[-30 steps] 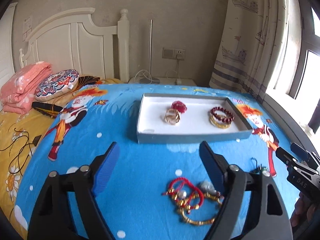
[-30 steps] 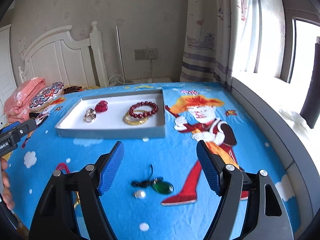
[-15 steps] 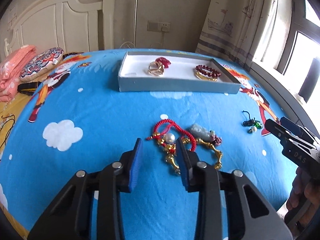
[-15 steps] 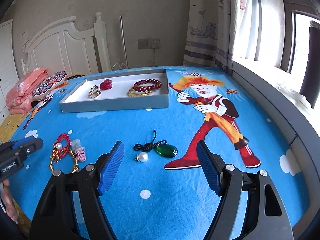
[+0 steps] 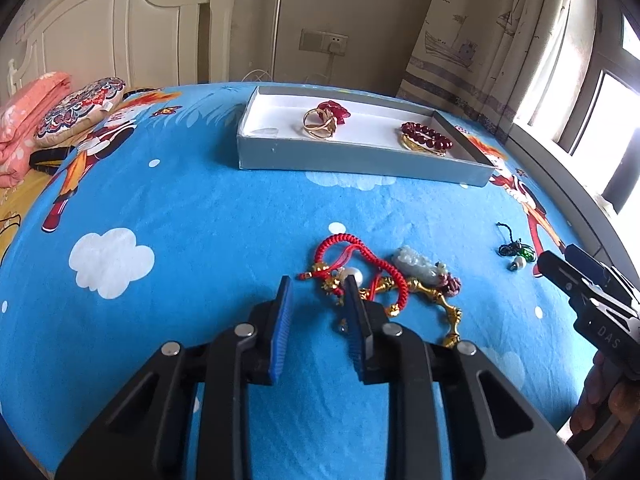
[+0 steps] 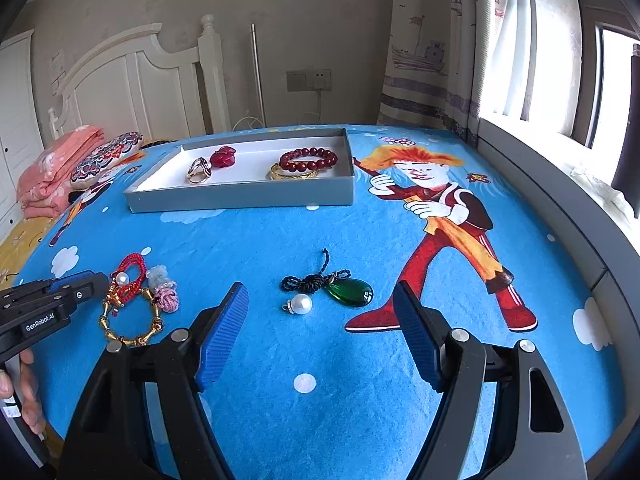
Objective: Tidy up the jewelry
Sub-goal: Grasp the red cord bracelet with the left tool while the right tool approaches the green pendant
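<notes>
Left gripper (image 5: 318, 286) has dropped toward the tangled bracelets (image 5: 360, 276), well short of the grey tray (image 5: 360, 160); its jaws are closing from wide to narrow, nothing yet clearly pinched between them. Pickup looks imminent. Right gripper (image 6: 320, 300) stays wide, empty, over the green pendant (image 6: 351, 291).

We see open blue bedspread (image 6: 248, 240) between the grey tray (image 6: 240, 196) and the loose pieces — a clear lane. The jewelry tangle (image 5: 380, 280) crowds the closing left gripper (image 5: 318, 284); nothing sits between its jaws. The green pendant (image 6: 350, 291) and pearl (image 6: 300, 304) lie ahead of the wide-set right gripper (image 6: 320, 300) — bare cloth beyond them.
</notes>
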A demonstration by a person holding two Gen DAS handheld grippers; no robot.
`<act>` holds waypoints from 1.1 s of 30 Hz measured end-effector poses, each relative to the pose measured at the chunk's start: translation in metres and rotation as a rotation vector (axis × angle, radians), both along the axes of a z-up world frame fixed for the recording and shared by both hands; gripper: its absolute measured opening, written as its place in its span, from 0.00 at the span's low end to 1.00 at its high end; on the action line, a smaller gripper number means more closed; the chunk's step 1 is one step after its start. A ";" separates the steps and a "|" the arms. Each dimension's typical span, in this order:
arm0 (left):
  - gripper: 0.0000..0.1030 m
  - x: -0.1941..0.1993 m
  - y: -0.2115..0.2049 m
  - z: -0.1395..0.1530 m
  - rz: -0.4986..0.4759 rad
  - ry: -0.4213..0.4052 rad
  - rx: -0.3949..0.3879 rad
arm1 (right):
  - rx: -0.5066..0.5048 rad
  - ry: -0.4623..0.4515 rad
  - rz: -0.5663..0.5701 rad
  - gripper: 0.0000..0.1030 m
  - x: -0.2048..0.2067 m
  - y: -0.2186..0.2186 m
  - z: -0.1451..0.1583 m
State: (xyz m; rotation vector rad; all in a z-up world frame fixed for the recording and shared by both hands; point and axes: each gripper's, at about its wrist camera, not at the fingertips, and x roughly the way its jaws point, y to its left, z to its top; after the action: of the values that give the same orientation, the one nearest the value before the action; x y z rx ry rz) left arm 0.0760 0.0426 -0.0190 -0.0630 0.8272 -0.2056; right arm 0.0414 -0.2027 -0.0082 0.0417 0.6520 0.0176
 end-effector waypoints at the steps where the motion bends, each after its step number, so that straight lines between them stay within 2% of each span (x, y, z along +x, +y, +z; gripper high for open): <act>1: 0.24 0.001 -0.001 0.000 -0.003 0.001 0.001 | 0.000 0.001 0.001 0.68 0.000 0.000 0.000; 10: 0.24 0.026 0.002 -0.005 0.027 0.019 0.079 | 0.003 0.004 0.004 0.68 0.000 0.001 -0.001; 17: 0.24 0.027 0.022 -0.004 0.092 0.018 0.051 | 0.003 0.006 0.009 0.68 0.001 0.002 -0.001; 20: 0.24 0.023 0.022 -0.004 0.077 0.016 0.038 | 0.005 0.005 0.008 0.68 0.001 0.001 -0.001; 29: 0.24 0.036 0.016 -0.005 0.029 0.028 0.064 | 0.020 0.004 -0.017 0.68 0.001 -0.005 0.001; 31: 0.19 0.035 0.011 -0.006 0.022 0.024 0.111 | 0.023 0.007 -0.026 0.68 0.002 -0.009 0.001; 32: 0.12 0.035 0.010 -0.007 0.024 0.021 0.127 | 0.023 0.009 -0.032 0.68 0.003 -0.011 0.001; 33: 0.09 0.034 0.009 -0.007 0.022 0.022 0.124 | 0.023 0.012 -0.039 0.68 0.003 -0.012 0.001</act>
State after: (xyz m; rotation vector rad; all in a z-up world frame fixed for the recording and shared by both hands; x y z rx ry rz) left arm 0.1100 0.0515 -0.0256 0.0424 0.8587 -0.1329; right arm 0.0448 -0.2152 -0.0071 0.0768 0.6629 -0.0124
